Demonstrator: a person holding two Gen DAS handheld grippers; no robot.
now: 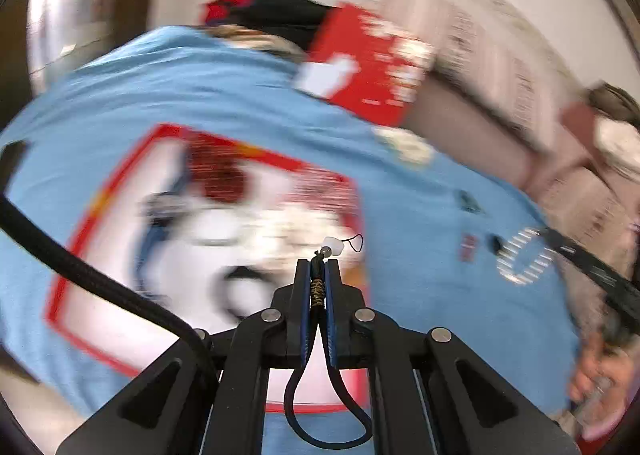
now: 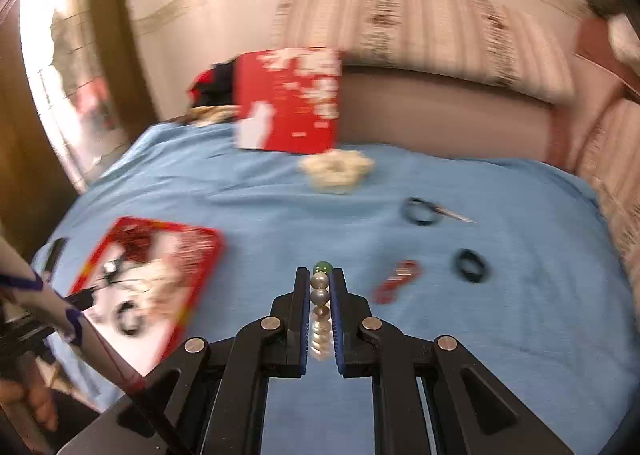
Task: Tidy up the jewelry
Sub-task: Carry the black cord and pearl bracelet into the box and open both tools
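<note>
My left gripper [image 1: 319, 261] is shut on a black cord bracelet [image 1: 318, 289] with a gold wrapped knot; its loop hangs down toward the camera and a white tag [image 1: 334, 245] sticks out past the tips. It hovers above a red-rimmed open box [image 1: 80, 231] with blurred jewelry on its white lining. My right gripper [image 2: 320, 275] is shut on a beaded bracelet [image 2: 320, 297] of grey and pearly beads with a green bead at the tip, held over the blue cloth [image 2: 440, 335]. The open box [image 2: 150, 279] lies to its left.
On the blue cloth lie a red bracelet [image 2: 398, 281], a black ring-shaped bracelet [image 2: 472, 265], a dark bangle [image 2: 422, 211] and a cream beaded heap [image 2: 338, 171]. A red box lid [image 2: 290, 99] stands at the back. A hand [image 1: 596, 379] holds the other gripper at right.
</note>
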